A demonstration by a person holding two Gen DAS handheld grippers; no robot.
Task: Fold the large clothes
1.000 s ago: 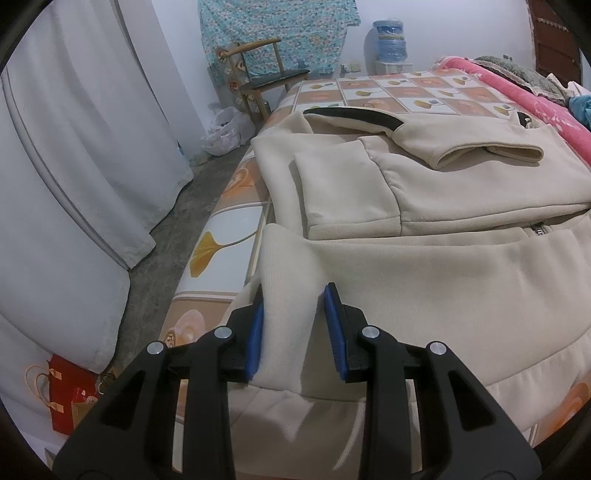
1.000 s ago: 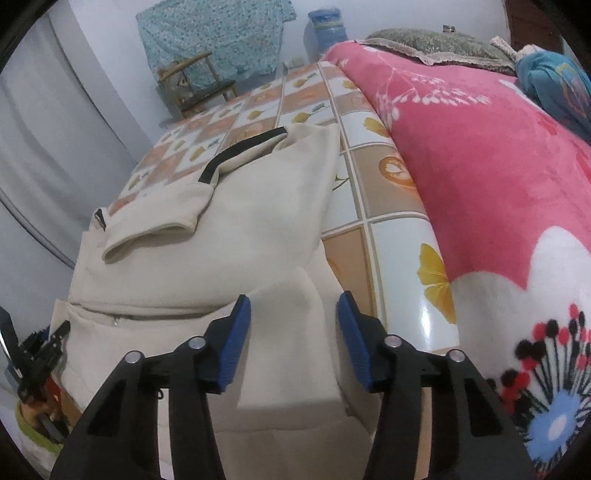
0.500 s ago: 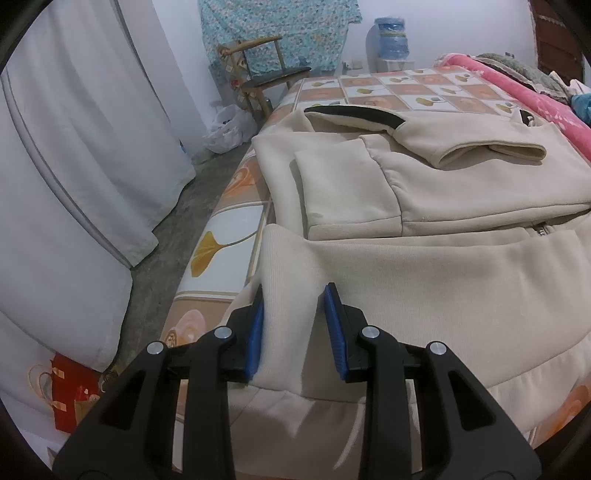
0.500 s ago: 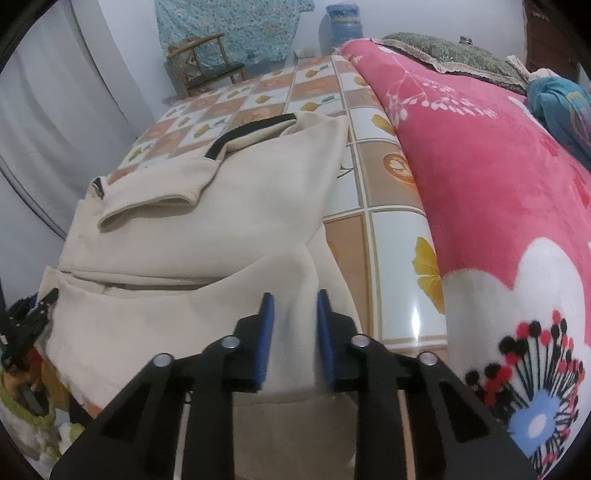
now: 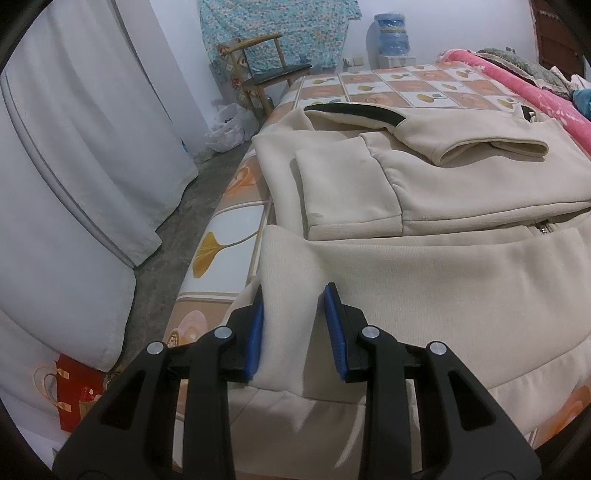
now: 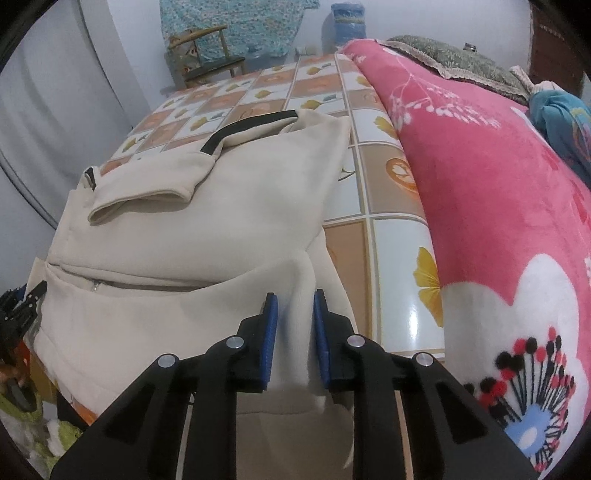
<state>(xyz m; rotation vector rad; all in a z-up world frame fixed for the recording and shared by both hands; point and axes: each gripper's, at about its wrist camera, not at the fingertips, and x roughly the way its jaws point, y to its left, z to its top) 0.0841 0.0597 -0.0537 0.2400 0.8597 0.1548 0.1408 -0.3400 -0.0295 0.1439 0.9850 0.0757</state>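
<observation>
- A cream zip-up jacket [image 5: 424, 192] lies spread on the bed [image 5: 406, 88], whose cover bears orange and white tiles with leaf prints.
- The left claw [image 5: 293, 325] is clenched on the jacket's ribbed hem at the bed's near left corner.
- The right claw [image 6: 293, 332] pinches a raised fold of the same hem, just beside a pink flowered blanket [image 6: 498, 184].
- One sleeve lies folded across the jacket's chest.
- A wooden chair [image 5: 266, 70] and a water bottle [image 5: 393, 31] stand at the far wall.

A tile-patterned bed [image 6: 391, 236] carries a cream jacket [image 6: 221, 221] beside a pink blanket [image 6: 498, 184].
</observation>
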